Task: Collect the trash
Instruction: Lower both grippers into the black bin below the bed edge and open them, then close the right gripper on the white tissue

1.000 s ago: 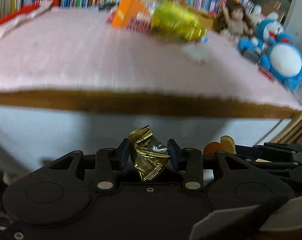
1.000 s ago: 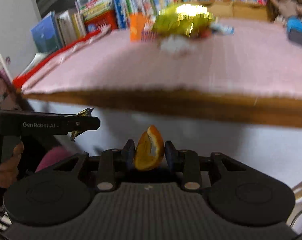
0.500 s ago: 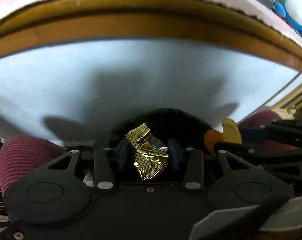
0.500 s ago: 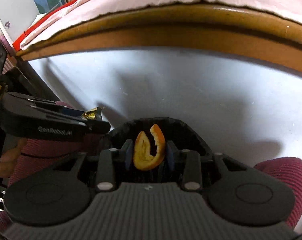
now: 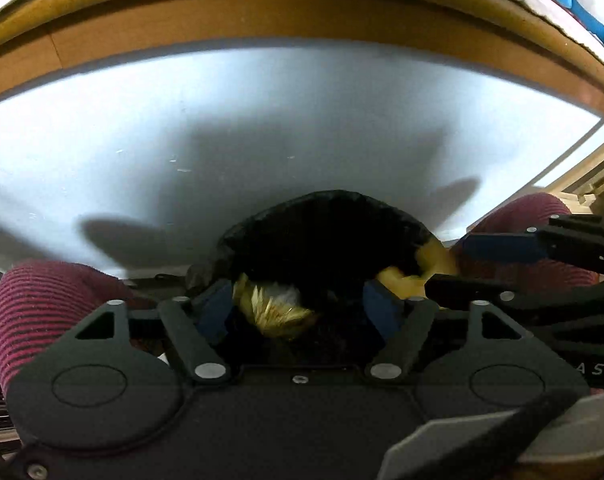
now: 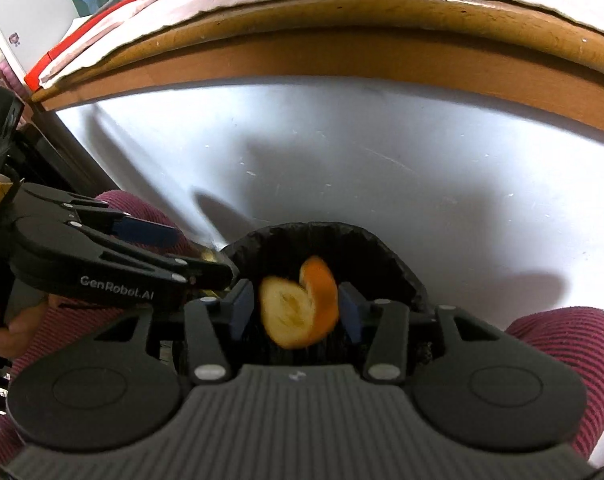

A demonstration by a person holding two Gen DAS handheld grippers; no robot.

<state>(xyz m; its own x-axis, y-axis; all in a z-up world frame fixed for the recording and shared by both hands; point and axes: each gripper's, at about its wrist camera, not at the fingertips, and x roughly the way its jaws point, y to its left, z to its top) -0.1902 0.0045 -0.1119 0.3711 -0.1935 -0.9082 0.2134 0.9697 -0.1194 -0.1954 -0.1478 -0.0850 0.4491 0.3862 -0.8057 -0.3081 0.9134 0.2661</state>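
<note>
Both grippers hang over the mouth of a black bin [image 6: 326, 236] that stands below the wooden edge of the worktop [image 6: 342, 52], in front of a white panel. The left gripper [image 5: 302, 304] has its fingers spread wide, and the gold foil wrapper [image 5: 273, 308] sits blurred between them, close to the left-hand pad and clear of the other (whether it touches that pad cannot be told). The right gripper [image 6: 295, 310] also has its fingers parted, with the orange peel [image 6: 299, 306] between them over the bin's dark opening; a small gap shows on each side of the peel, so neither pad grips it. The person's knees in maroon ribbed fabric [image 6: 562, 344] flank the bin.
</note>
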